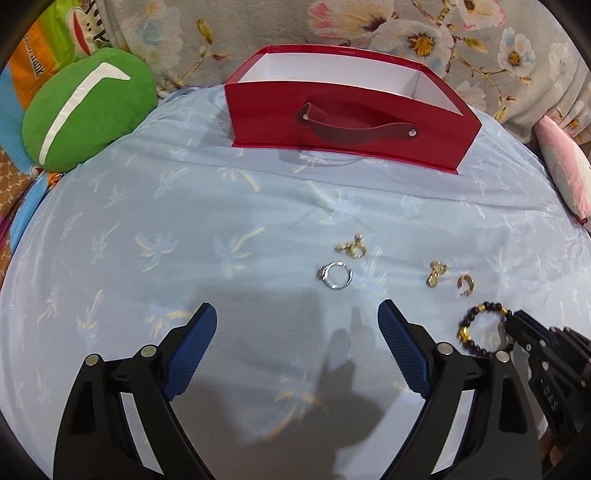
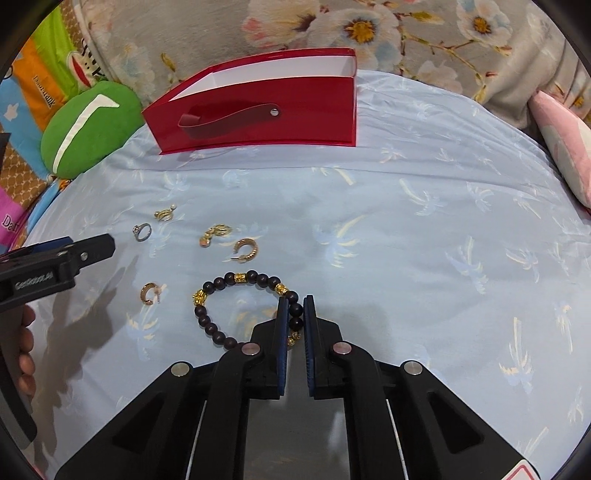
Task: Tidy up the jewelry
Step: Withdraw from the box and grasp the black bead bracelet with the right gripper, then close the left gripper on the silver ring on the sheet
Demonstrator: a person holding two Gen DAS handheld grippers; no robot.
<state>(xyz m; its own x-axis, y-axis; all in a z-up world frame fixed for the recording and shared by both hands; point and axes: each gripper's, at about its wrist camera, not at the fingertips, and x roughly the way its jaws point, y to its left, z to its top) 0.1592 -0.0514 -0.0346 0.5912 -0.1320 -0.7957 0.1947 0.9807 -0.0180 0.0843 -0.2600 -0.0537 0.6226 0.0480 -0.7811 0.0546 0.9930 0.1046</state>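
A dark bead bracelet (image 2: pixel 236 278) with gold charms lies on the light blue cloth; my right gripper (image 2: pixel 295 306) is shut on its right side. It also shows in the left wrist view (image 1: pixel 467 325) with the right gripper (image 1: pixel 511 317). My left gripper (image 1: pixel 297 314) is open and empty, just short of a silver ring (image 1: pixel 338 276). Gold earrings (image 1: pixel 352 249) (image 1: pixel 436 273) (image 1: pixel 466 285) lie beside the ring. In the right wrist view lie the ring (image 2: pixel 142 232) and gold earrings (image 2: pixel 164 214) (image 2: pixel 216 233) (image 2: pixel 245 249) (image 2: pixel 149 292). An open red box (image 1: pixel 347 129) (image 2: pixel 258 110) stands at the back.
A green plush cushion (image 1: pixel 85 110) sits at the back left, a pink pillow (image 1: pixel 565 177) at the right edge, and a floral blanket (image 1: pixel 406 33) behind the box. The blue cloth (image 1: pixel 221 206) covers the surface.
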